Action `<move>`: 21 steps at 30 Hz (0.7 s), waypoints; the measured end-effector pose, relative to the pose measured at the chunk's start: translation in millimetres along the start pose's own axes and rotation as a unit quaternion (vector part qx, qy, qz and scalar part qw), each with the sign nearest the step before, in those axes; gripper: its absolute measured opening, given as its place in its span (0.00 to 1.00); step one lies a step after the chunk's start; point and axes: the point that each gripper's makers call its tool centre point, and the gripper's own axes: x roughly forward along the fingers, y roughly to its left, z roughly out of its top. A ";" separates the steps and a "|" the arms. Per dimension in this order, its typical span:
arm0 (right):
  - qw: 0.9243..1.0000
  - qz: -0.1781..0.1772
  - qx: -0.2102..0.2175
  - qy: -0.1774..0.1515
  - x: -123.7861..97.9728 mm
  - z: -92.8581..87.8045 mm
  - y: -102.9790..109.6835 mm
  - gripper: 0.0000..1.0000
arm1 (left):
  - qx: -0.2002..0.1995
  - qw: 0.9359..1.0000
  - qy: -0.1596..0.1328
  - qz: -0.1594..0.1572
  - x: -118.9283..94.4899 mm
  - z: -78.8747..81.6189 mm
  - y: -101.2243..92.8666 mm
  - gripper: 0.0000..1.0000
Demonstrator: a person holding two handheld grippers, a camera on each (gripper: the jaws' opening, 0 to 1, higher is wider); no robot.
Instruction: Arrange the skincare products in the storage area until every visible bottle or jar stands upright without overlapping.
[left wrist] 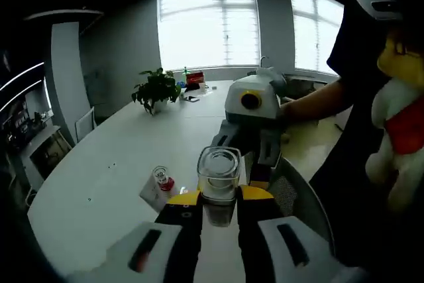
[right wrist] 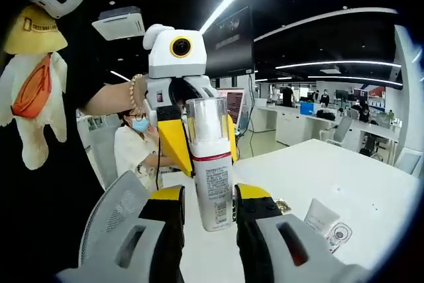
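- Since its clear cap looks slick, the bottle is best held at the labelled body; both hand-held grippers are clamped on it above the worktop.
- Probably light, rigid; a tube lies nearby.

Left gripper view: bottle sits between the left gripper jaws at 6 o'clock, above the table. Right gripper just behind the bottle, toward 12 to 1 o'clock. Tube lies on the table at 9 o'clock of the bottle, near it. Potted plant far back at 11 o'clock, on the table. Person at 3 o'clock, beside the table edge. Chair back at 4 o'clock.

Right gripper view: the bottle upright between the right gripper jaws, the left gripper directly behind it at 12 o'clock. The tube on the table at 4 o'clock. The chair back at 8 o'clock.
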 end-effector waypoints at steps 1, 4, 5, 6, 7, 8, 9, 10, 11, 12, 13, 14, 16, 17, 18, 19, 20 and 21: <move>1.000 -0.006 -0.001 0.003 -0.9 -2.1 -1.2 0.35 | -0.001 1.000 0.003 -0.001 2.6 -2.9 1.6 0.20; 1.000 -0.025 0.009 0.010 -6.1 -10.2 -6.0 0.43 | -0.009 1.000 0.006 -0.005 11.7 -9.0 1.8 0.20; 0.999 -0.032 0.013 0.011 -8.2 -12.6 -7.8 0.46 | -0.012 1.000 0.008 -0.006 14.9 -11.6 2.3 0.20; 0.999 -0.038 0.018 0.011 -10.0 -14.6 -9.2 0.48 | -0.015 1.000 0.009 -0.005 17.8 -13.8 2.5 0.20; 0.999 -0.046 0.023 0.011 -12.9 -17.8 -10.5 0.50 | -0.017 1.000 0.012 -0.005 22.2 -17.5 3.2 0.20; 0.998 -0.052 0.026 0.012 -14.8 -20.3 -11.6 0.53 | -0.019 1.000 0.014 -0.005 24.6 -21.1 4.7 0.20; 0.998 -0.059 0.029 0.015 -17.0 -23.4 -12.4 0.54 | -0.022 1.000 0.015 -0.004 28.3 -25.0 6.3 0.20; 0.997 -0.064 0.031 0.017 -19.0 -25.9 -13.2 0.56 | -0.025 1.000 0.018 -0.006 29.6 -26.0 2.6 0.20; 0.997 -0.069 0.035 0.018 -20.6 -28.2 -13.8 0.59 | -0.027 0.999 0.019 -0.007 32.0 -28.2 2.3 0.20; 0.996 -0.078 0.042 0.021 -23.6 -31.6 -15.9 0.61 | -0.031 0.999 0.018 -0.006 38.8 -34.5 8.0 0.20; 0.995 -0.085 0.045 0.021 -25.4 -33.4 -17.4 0.64 | -0.033 0.999 0.019 -0.006 42.4 -37.9 10.1 0.20; 0.994 -0.092 0.048 0.021 -28.0 -35.6 -19.3 0.67 | -0.035 0.999 0.020 -0.005 44.2 -39.9 9.6 0.20; 0.992 -0.111 0.056 0.023 -33.1 -40.7 -24.2 0.70 | -0.040 0.999 0.023 -0.003 50.9 -45.7 11.5 0.20; 0.991 -0.116 0.059 0.023 -34.4 -41.9 -24.9 0.72 | -0.041 0.999 0.023 -0.002 53.6 -48.1 12.7 0.20; 0.990 -0.124 0.065 0.021 -36.8 -43.6 -26.4 0.72 | -0.045 0.999 0.026 -0.001 57.7 -51.7 13.9 0.20; 0.989 -0.129 0.068 0.020 -38.1 -44.8 -27.0 0.73 | -0.045 0.999 0.027 0.000 60.1 -53.9 14.6 0.20; 0.988 -0.133 0.070 0.021 -39.5 -46.7 -27.5 0.74 | -0.043 0.999 0.028 0.000 62.4 -56.9 16.0 0.20; 0.988 -0.137 0.073 0.022 -40.8 -48.8 -28.2 0.74 | -0.043 0.999 0.028 0.002 64.7 -59.1 17.7 0.20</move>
